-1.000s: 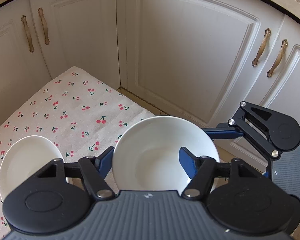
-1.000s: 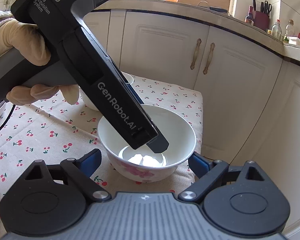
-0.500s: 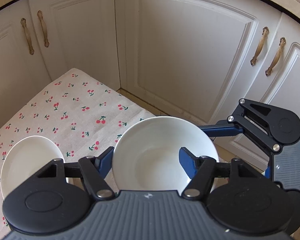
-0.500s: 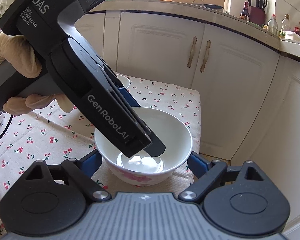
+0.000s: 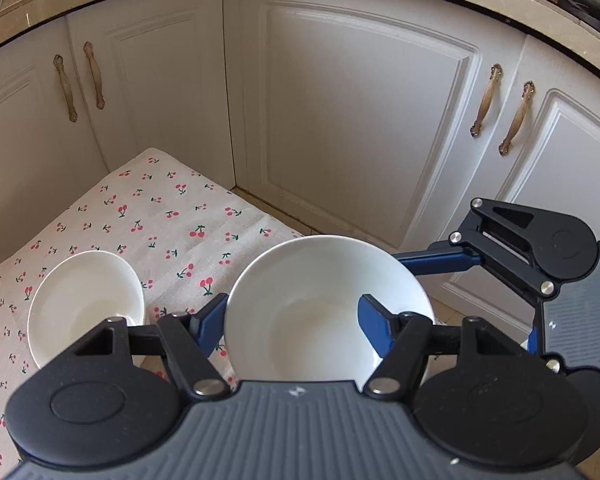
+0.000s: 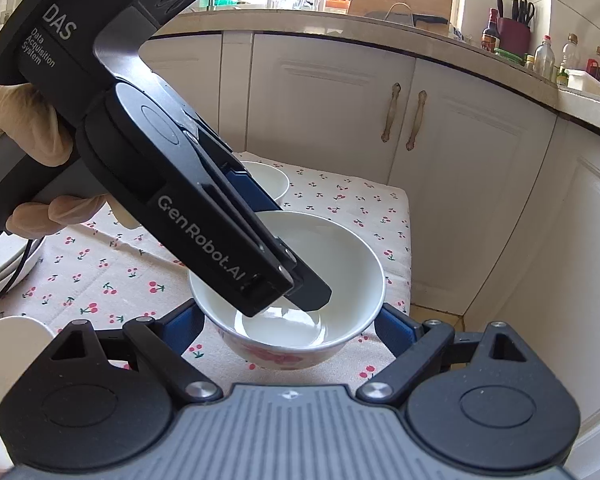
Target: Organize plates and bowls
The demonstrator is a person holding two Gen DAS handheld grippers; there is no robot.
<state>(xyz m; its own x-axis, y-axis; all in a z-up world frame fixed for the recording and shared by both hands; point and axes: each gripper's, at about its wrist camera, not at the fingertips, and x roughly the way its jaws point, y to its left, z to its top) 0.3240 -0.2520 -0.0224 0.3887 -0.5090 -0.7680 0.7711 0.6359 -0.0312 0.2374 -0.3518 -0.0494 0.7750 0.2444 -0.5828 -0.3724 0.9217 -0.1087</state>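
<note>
White cabinet doors [image 5: 360, 120] close off two sides of the cherry-print table [image 5: 172, 224]. From my left wrist view, my left tool [image 5: 292, 320] pinches the near wall of the white bowl [image 5: 300, 304], which sits at the table's corner edge; a second bowl [image 5: 80, 300] lies left, well apart. From the right wrist view, my right tool [image 6: 288, 328] stands wide around that bowl [image 6: 340, 264], pads clear. Both bowls look lower in frame than a second ago.
</note>
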